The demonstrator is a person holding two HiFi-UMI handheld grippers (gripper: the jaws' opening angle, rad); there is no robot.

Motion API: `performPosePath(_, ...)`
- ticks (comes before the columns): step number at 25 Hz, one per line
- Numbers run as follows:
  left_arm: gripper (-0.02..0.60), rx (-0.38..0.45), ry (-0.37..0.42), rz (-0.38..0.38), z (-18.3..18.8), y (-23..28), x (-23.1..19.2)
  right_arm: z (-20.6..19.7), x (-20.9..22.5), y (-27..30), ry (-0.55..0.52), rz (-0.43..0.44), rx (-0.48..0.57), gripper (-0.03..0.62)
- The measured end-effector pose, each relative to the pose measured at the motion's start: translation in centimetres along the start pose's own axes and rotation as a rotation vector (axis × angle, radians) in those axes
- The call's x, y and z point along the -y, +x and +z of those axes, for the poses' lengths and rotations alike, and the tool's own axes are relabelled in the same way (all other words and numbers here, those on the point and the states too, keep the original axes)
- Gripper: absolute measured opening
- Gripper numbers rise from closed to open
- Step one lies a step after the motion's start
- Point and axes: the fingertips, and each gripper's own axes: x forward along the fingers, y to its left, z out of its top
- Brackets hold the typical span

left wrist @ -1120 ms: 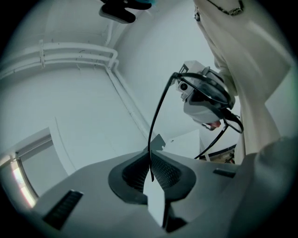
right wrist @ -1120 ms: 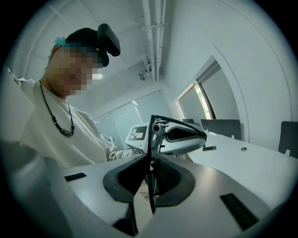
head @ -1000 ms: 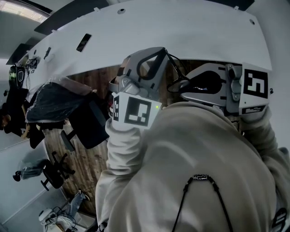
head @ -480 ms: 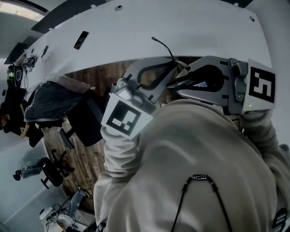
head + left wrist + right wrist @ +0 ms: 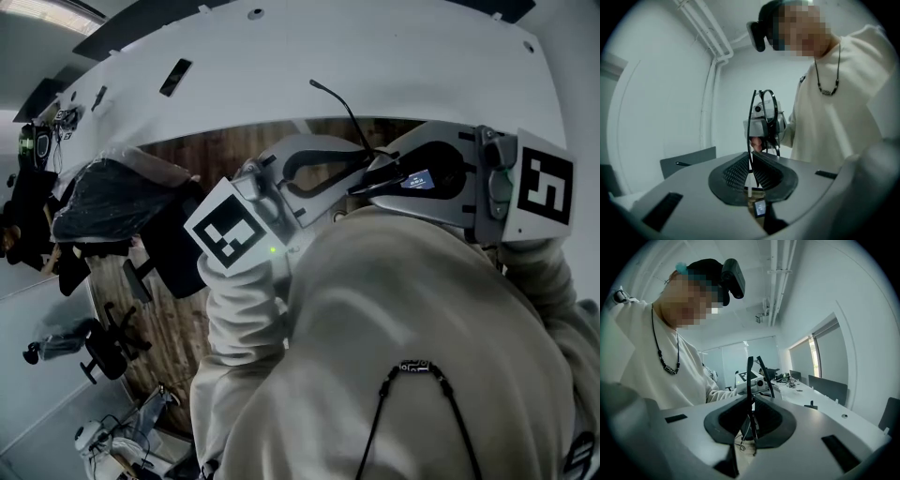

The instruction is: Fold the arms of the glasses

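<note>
The black thin-framed glasses (image 5: 349, 120) are held up in front of my chest between both grippers. In the head view one thin arm of the glasses rises from the jaws toward the white table. My left gripper (image 5: 354, 171) points right and is shut on a thin black part of the glasses (image 5: 761, 112), whose rims stand upright just past its pads. My right gripper (image 5: 375, 180) points left and is shut on the glasses (image 5: 750, 376), with two thin black bars rising from its jaws. Each gripper faces the other: left gripper (image 5: 751, 401), right gripper (image 5: 765, 125).
A curved white table (image 5: 375, 66) lies ahead, with wooden floor below it. Dark office chairs (image 5: 141, 225) stand at the left. In the right gripper view a long white desk (image 5: 806, 392) with clutter and chairs runs to the right. My cream sleeves fill the lower head view.
My left gripper has rolled and its marker cube has swung left. The glasses arm now stands higher, over the table edge. The right gripper has risen slightly.
</note>
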Motion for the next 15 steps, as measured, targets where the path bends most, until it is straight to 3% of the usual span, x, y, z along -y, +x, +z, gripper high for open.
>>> performPosePath(4,0.028,0.036,-0.098,-0.166,-0.3,-0.4,1.5,0.1,-0.9,0.5,-0.048,0.040,-0.012,0.060)
performPosePath(7,0.029,0.074,-0.149,-0.215,-0.3,-0.6,1.9,0.0,-1.0,0.6,-0.051,0.039,-0.015,0.060)
performPosePath(11,0.029,0.102,-0.176,-0.217,-0.2,-0.5,1.9,-0.1,-1.1,0.5,-0.048,0.034,-0.023,0.060)
performPosePath(15,0.038,0.097,-0.177,-0.126,-0.6,0.1,0.2,-0.6,0.1,-0.1,-0.004,0.014,-0.015,0.060)
